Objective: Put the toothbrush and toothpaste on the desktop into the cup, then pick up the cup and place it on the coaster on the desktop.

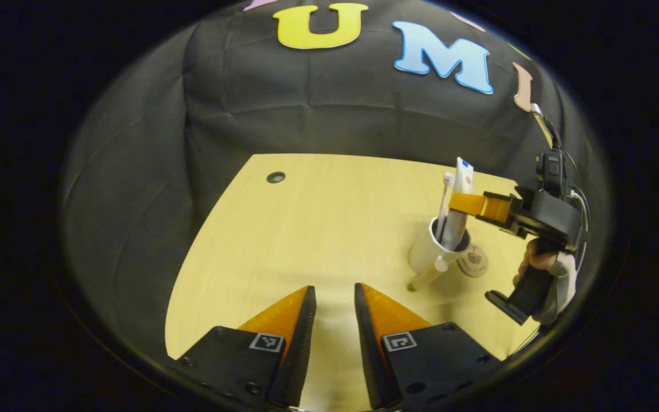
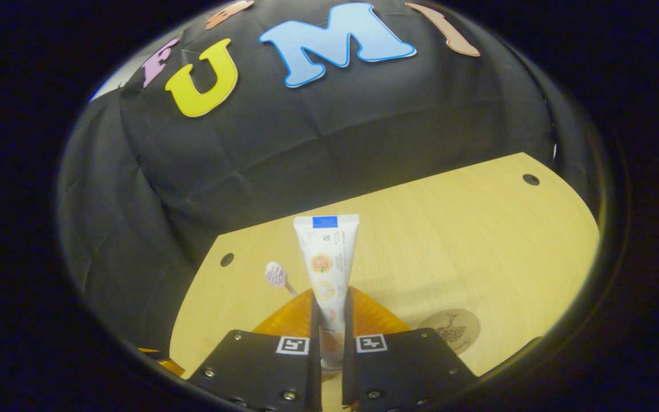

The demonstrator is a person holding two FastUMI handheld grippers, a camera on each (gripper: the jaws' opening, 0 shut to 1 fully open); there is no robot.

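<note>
A pale wooden desktop (image 1: 318, 229) is seen ahead of the jaws, with a dark round hole (image 1: 276, 177) set near its far edge. A black cloth wall (image 1: 284, 103) is hung beyond it.

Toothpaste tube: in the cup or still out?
In. The toothpaste tube stands upright inside the white cup beside the toothbrush, with the right tool clamped on it.

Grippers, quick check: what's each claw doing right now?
Left claw: open, holding nothing, above the desktop.
Right claw: shut on the toothpaste, which stands in the cup beside the toothbrush.
</note>
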